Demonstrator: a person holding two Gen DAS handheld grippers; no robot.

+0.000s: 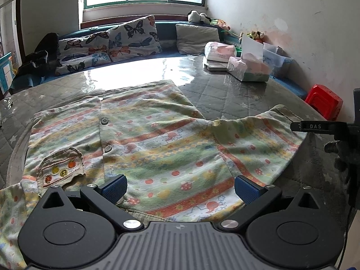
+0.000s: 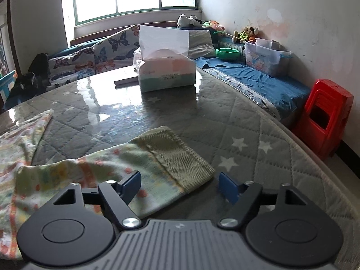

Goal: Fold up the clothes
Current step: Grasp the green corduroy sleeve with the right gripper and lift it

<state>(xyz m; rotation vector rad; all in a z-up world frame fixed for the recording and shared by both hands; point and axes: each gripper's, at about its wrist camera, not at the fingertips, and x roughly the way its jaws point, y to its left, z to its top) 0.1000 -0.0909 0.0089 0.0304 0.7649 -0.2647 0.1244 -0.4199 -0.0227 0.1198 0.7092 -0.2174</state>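
Note:
A child's striped, printed button shirt (image 1: 144,139) lies spread flat on the table, with a small patch pocket (image 1: 61,168) at the left and one sleeve (image 1: 256,139) stretched to the right. My left gripper (image 1: 180,187) is open and hovers just over the shirt's near hem. In the right wrist view the sleeve (image 2: 126,171) ends in a ribbed green cuff (image 2: 180,155). My right gripper (image 2: 180,185) is open, with the cuff's near corner lying between its fingers. The right gripper's tip also shows in the left wrist view (image 1: 315,127) by the sleeve end.
The table (image 2: 236,121) has a grey quilted star cover under glossy plastic. Tissue packs (image 1: 249,68) (image 2: 165,72) stand at its far right. A bench with butterfly cushions (image 1: 132,38) runs behind, a clear storage box (image 2: 267,57) and a red stool (image 2: 324,117) at the right.

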